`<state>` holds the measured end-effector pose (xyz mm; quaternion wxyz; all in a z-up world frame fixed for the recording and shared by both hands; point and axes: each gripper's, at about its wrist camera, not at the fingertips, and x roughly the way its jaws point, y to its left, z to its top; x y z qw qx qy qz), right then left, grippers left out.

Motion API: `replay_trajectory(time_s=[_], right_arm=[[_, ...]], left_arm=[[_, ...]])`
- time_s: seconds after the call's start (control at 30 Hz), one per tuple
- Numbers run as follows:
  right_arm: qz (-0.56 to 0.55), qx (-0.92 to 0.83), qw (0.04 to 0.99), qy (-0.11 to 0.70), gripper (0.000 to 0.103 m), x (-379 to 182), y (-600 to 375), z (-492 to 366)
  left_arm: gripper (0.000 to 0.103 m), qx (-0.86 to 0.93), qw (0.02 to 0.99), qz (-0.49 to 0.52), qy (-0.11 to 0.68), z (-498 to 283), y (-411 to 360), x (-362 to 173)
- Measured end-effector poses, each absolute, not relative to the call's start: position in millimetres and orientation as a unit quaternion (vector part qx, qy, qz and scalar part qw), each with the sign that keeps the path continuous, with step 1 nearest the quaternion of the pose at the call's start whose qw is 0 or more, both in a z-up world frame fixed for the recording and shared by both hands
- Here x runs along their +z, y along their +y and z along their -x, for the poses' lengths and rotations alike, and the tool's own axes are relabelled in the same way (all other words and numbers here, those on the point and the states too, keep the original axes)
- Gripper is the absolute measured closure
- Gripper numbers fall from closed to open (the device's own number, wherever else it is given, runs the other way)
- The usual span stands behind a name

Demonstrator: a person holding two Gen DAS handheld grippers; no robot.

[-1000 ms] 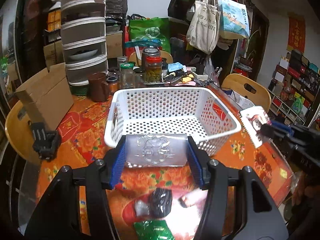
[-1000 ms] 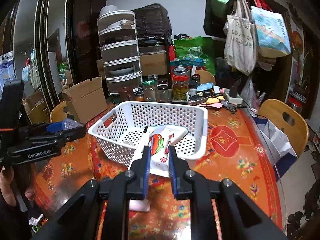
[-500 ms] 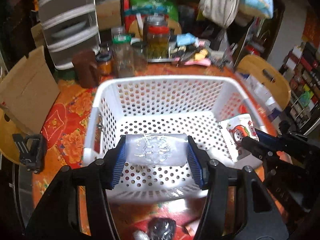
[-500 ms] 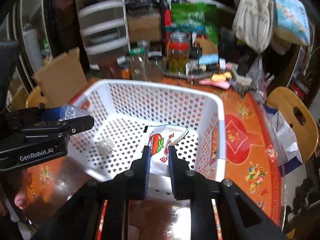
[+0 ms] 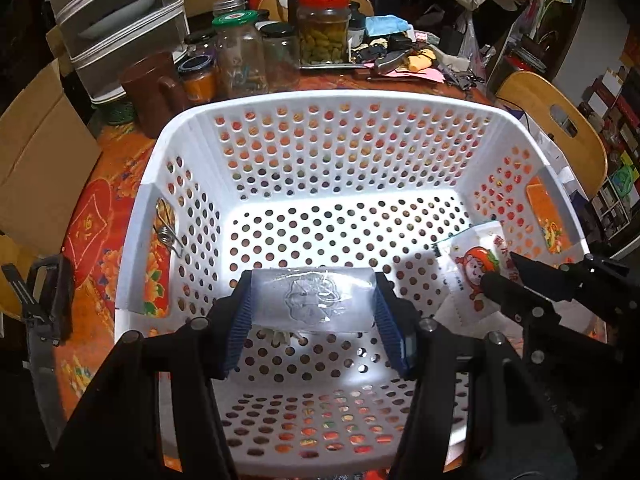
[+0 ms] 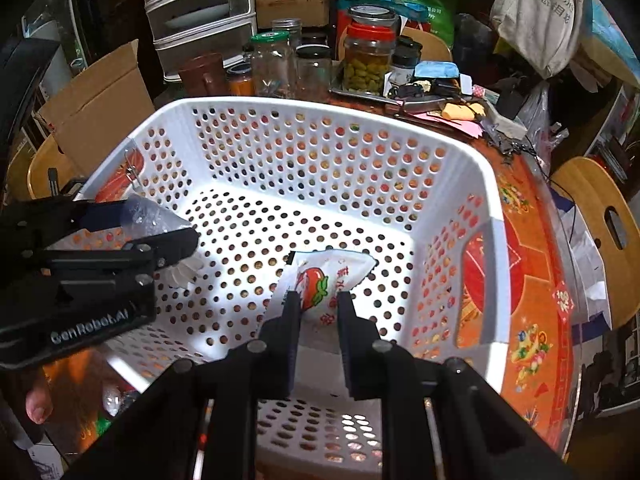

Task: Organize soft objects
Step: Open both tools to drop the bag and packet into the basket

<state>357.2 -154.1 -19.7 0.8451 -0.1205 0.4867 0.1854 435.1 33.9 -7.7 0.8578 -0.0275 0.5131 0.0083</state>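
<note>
A white perforated basket [image 5: 320, 98] fills both views on the red patterned table. My left gripper [image 5: 312, 292] is inside it over the near left floor, shut on a clear plastic pack [image 5: 312, 304] with an embossed flower, held across its width between the blue pads. Something small and white hangs below the pack. My right gripper [image 6: 318, 300] is shut on a white snack packet [image 6: 332, 268] with a red cartoon print, low over the basket's [image 6: 320, 106] right floor. Each gripper shows in the other's view: the right gripper [image 5: 500, 270], the left gripper [image 6: 160, 220].
Glass jars [image 5: 322, 28], a brown mug [image 5: 150, 92] and a drawer unit [image 5: 116, 20] crowd the table behind the basket. A cardboard box [image 5: 36, 160] stands to the left, a wooden chair [image 5: 560, 120] to the right. A metal clip [image 5: 166, 232] hangs on the basket's left wall.
Both grippers have moved forward and down, from in front of the basket to inside it, and tilted downward. Each keeps hold of its item.
</note>
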Motion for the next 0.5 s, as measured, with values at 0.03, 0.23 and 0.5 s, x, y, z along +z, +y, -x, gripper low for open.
replay_trajectory(time_s=[0.03,0.23,0.5], right_arm=[[0.122,0.187,0.845,0.486,0.085,-20,-154,-358],[0.107,0.202,0.853,0.470,0.082,-11,-161,-354],[0.088,0.216,0.862,0.450,0.027,-1,-170,-347]], left_arm=[[0.049,0.009,0.859,0.030,0.511,-435,36,-8],[0.048,0.012,0.867,0.037,0.497,-431,39,-3],[0.026,0.010,0.878,0.033,0.478,-424,35,7]])
